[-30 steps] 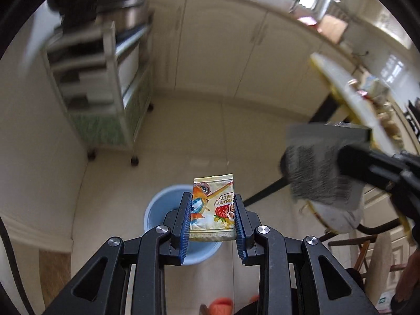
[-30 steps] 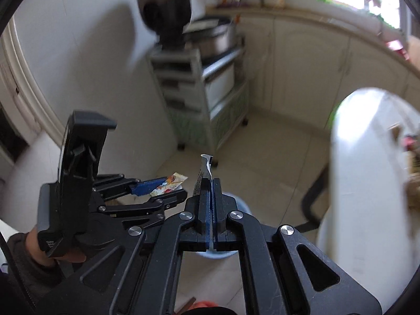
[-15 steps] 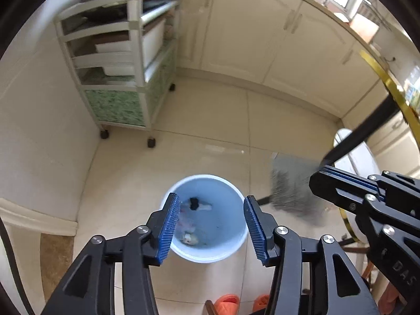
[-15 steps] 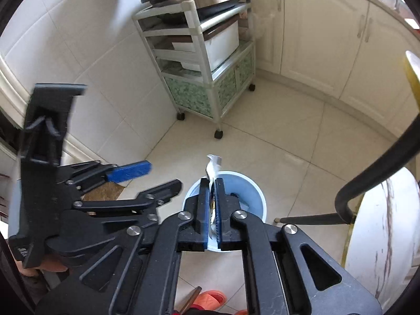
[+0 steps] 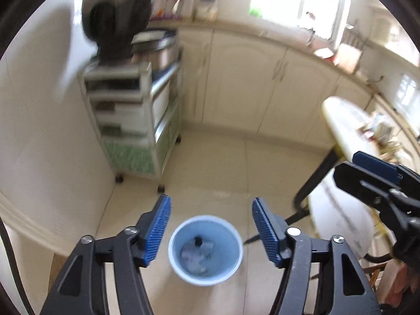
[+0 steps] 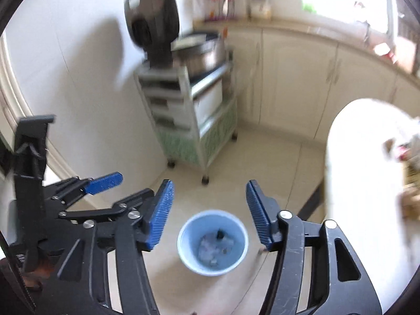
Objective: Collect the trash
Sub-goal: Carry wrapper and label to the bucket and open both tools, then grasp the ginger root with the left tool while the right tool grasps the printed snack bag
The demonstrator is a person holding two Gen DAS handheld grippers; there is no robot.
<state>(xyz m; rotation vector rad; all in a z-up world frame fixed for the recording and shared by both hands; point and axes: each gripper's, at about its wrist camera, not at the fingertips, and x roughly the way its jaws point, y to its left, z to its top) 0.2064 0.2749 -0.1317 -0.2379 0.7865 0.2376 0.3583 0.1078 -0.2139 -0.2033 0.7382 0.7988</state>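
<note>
Currently both tools are hanging above one blue bin (image 5: 204, 249) standing on the tiled floor (image 5: 223, 162). Left tool (image 5: 211, 229): jaws are opening, standing wide, nothing between them; the bin is showing through the gap. Right tool (image 6: 208, 210): jaws are likewise opening, wide apart, nothing between the pads; the same bin is lying below the gap.

Counts:
- Bins: one, light blue, round, upright.
- Trash (image 6: 214, 248): a pale crumpled heap is lying at the bottom of the bin, with one small dark piece on top; the number of separate items cannot be told through the blur.
- Tools: two. From the right wrist view the left tool is showing at the left edge, its two blue pads spread; from the left wrist view the right tool is showing at the right edge, with only one blue pad visible.
- Wheeled shelf carts (image 5: 136, 120): one, against the white wall, carrying one metal pot (image 5: 157, 50) and one dark appliance (image 5: 115, 18).
- Worktops: one round white worktop (image 6: 362, 183) at the right, with blurred items lying on its far side.
- Cabinets (image 5: 262, 86): one run of cream doors along the back.
</note>
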